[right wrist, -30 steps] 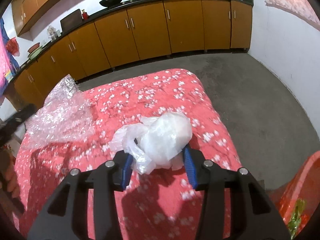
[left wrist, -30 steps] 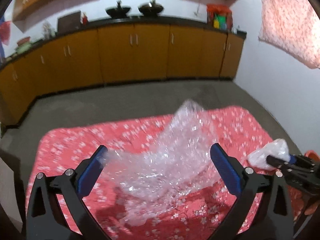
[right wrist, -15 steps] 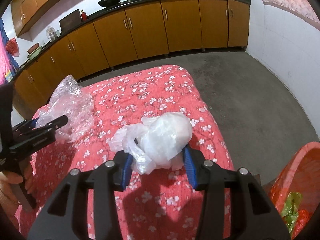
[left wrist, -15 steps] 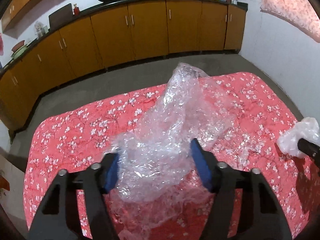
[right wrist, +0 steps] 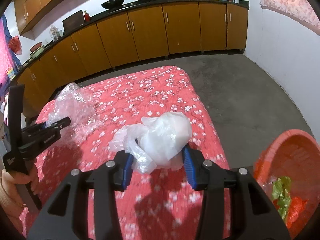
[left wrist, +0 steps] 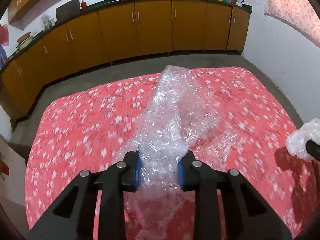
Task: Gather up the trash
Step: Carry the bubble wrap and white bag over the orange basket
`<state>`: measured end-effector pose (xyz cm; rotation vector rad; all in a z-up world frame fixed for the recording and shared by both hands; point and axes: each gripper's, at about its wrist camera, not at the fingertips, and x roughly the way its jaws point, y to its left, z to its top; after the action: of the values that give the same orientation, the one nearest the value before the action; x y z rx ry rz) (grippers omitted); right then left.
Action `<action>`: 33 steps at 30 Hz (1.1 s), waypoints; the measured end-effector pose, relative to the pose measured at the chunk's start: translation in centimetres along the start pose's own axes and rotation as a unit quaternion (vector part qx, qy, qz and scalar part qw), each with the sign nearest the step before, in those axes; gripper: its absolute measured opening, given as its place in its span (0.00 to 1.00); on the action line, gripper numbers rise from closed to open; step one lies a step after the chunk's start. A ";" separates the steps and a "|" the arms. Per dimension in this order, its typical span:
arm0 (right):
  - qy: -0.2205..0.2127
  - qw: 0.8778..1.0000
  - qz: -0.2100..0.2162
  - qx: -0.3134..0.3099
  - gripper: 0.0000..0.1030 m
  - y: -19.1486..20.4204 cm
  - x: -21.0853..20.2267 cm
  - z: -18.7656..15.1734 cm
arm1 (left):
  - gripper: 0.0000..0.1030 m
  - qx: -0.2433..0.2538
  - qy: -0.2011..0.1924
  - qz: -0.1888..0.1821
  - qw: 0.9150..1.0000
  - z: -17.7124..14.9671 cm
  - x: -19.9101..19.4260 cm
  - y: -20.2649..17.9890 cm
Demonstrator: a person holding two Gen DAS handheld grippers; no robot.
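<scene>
Left gripper clamped on crinkly clear bubble-wrap sheet trailing over red floral tablecloth, right gripper pinching white plastic bag; loose tail liable to snag before red basket.

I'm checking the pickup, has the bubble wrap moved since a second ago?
Yes. In the right wrist view the bubble wrap has lifted off the red floral cloth, gathered between the left gripper's fingers.

Black tongs, blue pads, silver screws.
</scene>
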<state>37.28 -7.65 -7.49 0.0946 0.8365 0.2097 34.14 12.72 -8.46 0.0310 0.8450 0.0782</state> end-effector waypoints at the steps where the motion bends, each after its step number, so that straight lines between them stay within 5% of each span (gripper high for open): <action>1: -0.002 1.000 0.001 0.001 0.42 0.0 -0.6 -0.3 | 0.27 0.000 -0.003 -0.001 1.000 -0.3 -0.9 -0.2; 20: -0.075 0.997 -0.030 0.008 0.41 -2.6 -18.0 -6.8 | 0.26 0.043 -0.091 -0.017 0.995 -5.0 -18.4 -6.6; 33: -0.105 0.991 -0.072 0.030 0.41 -7.4 -24.3 -10.4 | 0.26 0.072 -0.115 -0.066 0.989 -6.8 -21.7 -12.7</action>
<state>14.83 -20.20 1.96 0.1108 0.6362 0.0372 15.44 -1.70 2.45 0.1184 0.6195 -0.1098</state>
